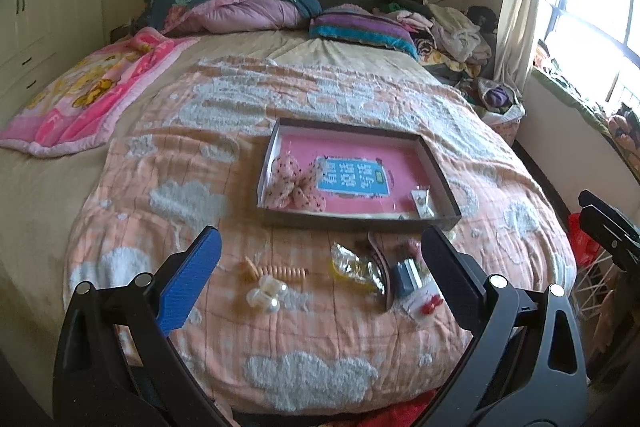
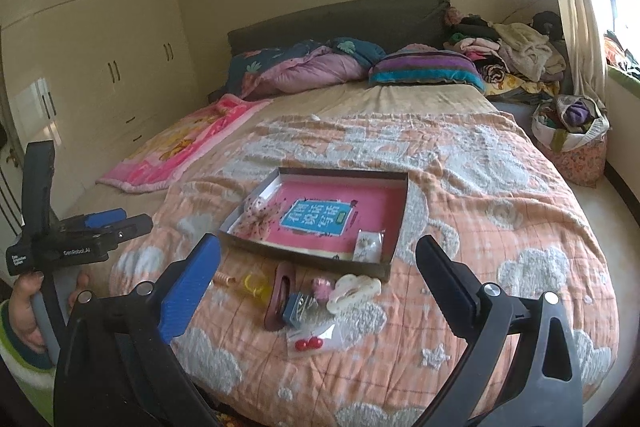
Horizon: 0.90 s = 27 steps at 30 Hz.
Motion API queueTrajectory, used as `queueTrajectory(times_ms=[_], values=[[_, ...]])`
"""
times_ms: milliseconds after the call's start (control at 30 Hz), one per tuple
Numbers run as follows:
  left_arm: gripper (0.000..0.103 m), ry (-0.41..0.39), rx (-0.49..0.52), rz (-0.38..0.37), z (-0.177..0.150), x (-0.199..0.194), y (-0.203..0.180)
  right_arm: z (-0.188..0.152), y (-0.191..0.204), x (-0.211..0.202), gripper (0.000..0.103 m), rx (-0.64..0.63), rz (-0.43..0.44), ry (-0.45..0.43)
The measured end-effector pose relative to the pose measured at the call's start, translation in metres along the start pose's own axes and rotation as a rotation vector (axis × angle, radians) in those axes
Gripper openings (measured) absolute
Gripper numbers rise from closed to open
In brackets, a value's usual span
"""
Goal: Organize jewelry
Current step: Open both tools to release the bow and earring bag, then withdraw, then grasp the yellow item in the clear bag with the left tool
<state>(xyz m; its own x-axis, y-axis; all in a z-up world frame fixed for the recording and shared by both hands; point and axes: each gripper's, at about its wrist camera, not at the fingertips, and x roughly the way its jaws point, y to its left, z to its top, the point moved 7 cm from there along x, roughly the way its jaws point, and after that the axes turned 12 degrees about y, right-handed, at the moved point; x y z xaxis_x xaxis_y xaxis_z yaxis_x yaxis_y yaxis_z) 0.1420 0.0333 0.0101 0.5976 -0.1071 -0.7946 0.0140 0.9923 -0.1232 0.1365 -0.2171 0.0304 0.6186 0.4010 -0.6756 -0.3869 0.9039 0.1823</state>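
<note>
A big bed (image 1: 224, 47) fills the room, and an orange blanket with white clouds (image 1: 304, 131) is spread over its near end. It makes a soft, flat spot, so the little things on it do not roll away.

In the middle of the blanket sits a shallow box (image 2: 400, 211) with a pink bottom. It lies open, likely so things can be dropped in from above. A spotted pink bow (image 1: 294, 183) rests in its left end, and a small clear packet (image 2: 368, 245) lies in its near right corner.

The rest of the jewelry is not in the box yet — it lies in a loose row on the blanket, between the box and the near edge of the bed. There are a brown oval clip (image 2: 280, 297), a white cloud-shaped clip (image 2: 356, 289), a crinkly yellow packet (image 1: 356, 265), a small blue box (image 2: 298, 307), a tan ridged clip (image 1: 286, 271), some white pearly beads (image 1: 266, 293) and a bag with red earrings (image 2: 314, 341).

The left hand-held gripper (image 1: 320, 241) hangs over the row with its fingers far apart and nothing in them. The right hand-held gripper (image 2: 318, 251) is also spread wide and empty — I think both are ready to pick something up.
</note>
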Motion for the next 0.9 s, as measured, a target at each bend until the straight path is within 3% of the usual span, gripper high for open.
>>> queueTrajectory(times_ms=[233, 600, 900], values=[[0.093, 0.031, 0.009, 0.027, -0.019, 0.008, -0.001, -0.02, 0.005, 0.003, 0.098, -0.046, -0.04, 0.012], [0.093, 0.095, 0.006, 0.051, -0.051, 0.03, -0.001, -0.052, 0.008, 0.024, 0.098, -0.059, -0.016, 0.088], [0.093, 0.181, -0.001, 0.013, -0.075, 0.061, -0.002, -0.078, 0.006, 0.056, 0.098, -0.071, -0.014, 0.179]])
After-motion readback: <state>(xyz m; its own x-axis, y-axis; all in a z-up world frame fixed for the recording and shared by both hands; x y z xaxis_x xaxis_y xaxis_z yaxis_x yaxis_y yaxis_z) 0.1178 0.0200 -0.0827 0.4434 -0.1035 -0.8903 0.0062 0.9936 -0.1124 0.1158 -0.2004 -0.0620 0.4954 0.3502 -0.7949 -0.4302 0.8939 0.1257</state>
